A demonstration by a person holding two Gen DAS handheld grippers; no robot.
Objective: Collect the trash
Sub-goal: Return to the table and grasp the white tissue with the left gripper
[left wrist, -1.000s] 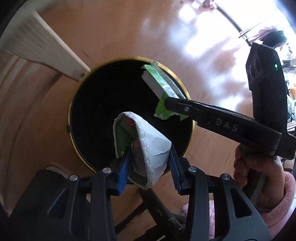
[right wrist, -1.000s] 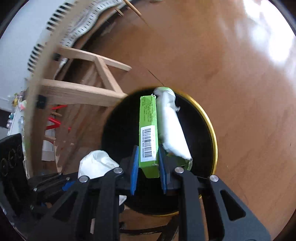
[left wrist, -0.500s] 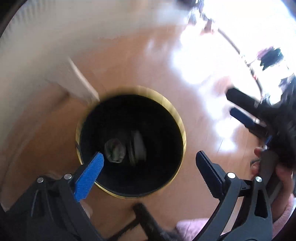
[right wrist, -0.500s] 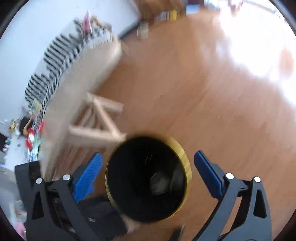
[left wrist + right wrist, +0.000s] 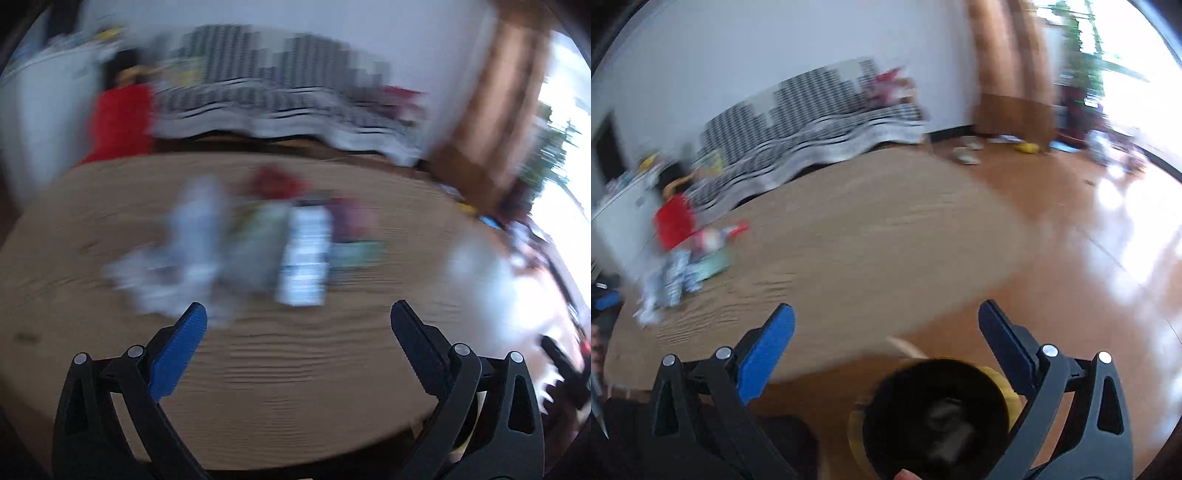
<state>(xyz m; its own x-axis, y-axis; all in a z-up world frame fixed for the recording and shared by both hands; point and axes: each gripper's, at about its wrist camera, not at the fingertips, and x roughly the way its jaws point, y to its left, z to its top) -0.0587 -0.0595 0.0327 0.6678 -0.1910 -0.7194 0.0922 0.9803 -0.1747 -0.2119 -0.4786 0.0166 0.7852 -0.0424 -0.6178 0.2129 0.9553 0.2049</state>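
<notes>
My left gripper (image 5: 298, 316) is open and empty above a wooden table (image 5: 295, 387). Ahead of it lies a blurred heap of trash (image 5: 236, 251): whitish crumpled wrappers, a white and blue carton (image 5: 304, 258) and reddish and purple packets. My right gripper (image 5: 886, 317) is also open and empty, hanging over the table's near edge. Just below it stands the black bin with a gold rim (image 5: 934, 417), with dropped pieces lying dimly at its bottom. The same trash heap (image 5: 683, 269) shows at the far left of the right wrist view.
A black-and-white striped sofa (image 5: 812, 122) runs along the white wall behind the table. A red item (image 5: 122, 122) sits at the table's far left. Shiny wooden floor (image 5: 1108, 258) spreads to the right, with small items near a bright window.
Both grippers let go of their trash into the bin and opened wide. Both then rose and swung up from the bin toward the table; the left now faces the trash heap.
</notes>
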